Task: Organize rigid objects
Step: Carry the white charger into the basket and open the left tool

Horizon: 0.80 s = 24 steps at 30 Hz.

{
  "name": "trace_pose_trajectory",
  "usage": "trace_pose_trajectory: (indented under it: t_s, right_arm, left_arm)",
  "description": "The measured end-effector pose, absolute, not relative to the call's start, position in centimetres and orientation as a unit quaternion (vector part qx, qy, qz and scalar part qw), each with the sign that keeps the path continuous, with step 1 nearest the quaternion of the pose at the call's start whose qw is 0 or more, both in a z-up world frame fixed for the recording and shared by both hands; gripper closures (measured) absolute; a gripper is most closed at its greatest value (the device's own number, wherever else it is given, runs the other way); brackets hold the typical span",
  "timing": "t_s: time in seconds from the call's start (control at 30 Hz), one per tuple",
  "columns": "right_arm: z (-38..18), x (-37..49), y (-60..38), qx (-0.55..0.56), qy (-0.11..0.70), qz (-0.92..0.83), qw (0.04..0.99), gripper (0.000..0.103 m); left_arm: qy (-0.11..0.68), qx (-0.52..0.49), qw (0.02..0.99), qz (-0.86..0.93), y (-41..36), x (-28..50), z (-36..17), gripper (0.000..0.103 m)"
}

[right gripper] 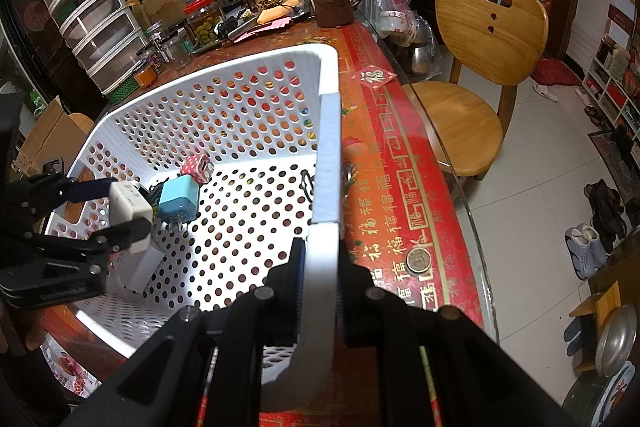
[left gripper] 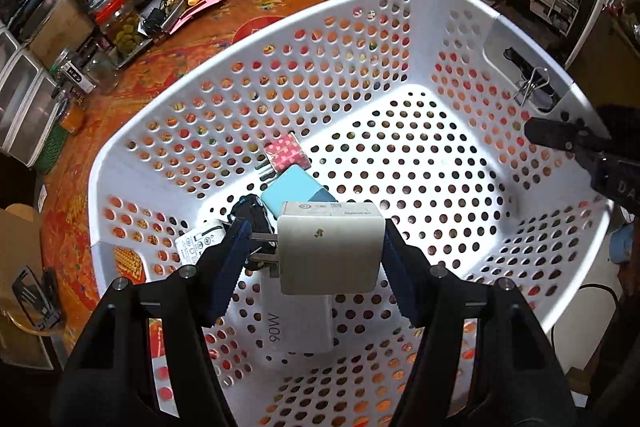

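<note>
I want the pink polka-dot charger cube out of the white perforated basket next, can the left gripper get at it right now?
Probably not yet. The left gripper is shut on a white charger block, so it is occupied. The pink polka-dot cube lies uncovered on the white basket floor, beside a light blue charger.

The left hand-held gripper (left gripper: 316,259) points steeply down, its jaws partly spread and pressed on both sides of a white charger (left gripper: 330,251). The right hand-held gripper (right gripper: 320,291) also tilts down, its jaws nearly together, pinching the basket rim (right gripper: 328,155).
</note>
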State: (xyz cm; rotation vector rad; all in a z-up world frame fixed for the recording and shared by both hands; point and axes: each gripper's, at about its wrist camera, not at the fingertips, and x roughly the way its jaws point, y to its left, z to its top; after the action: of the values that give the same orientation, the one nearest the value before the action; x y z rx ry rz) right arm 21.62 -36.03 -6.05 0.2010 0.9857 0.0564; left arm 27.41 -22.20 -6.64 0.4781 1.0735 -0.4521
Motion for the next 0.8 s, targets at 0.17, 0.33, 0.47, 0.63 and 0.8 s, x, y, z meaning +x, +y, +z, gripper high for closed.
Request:
trace_pose_trajectory:
  t_s: [0.17, 0.33, 0.47, 0.63, 0.8]
  right_arm:
    - [-6.1, 21.7, -36.0, 0.096, 0.472, 0.027, 0.876, 0.091]
    - [-6.1, 21.7, -36.0, 0.096, 0.472, 0.027, 0.876, 0.091]
    - [-6.1, 21.8, -36.0, 0.098, 0.472, 0.027, 0.876, 0.091]
    - [-6.1, 21.7, -36.0, 0.097, 0.472, 0.027, 0.876, 0.091]
    - [-6.1, 21.7, -36.0, 0.097, 0.472, 0.027, 0.876, 0.091]
  left_arm:
    - [0.503, 0.229, 0.807, -0.209, -22.2, 27.5, -7.0, 0.041]
    - [0.504, 0.229, 0.806, -0.21, -22.1, 27.4, -7.2, 0.041]
    - [0.503, 0.23, 0.807, -0.206, -22.0, 27.4, -7.2, 0.04]
    - [0.489, 0.239, 0.815, -0.199, -22.0, 27.1, -6.9, 0.037]
    - [0.469, 0.236, 0.828, -0.198, -21.8, 26.6, -5.7, 0.013]
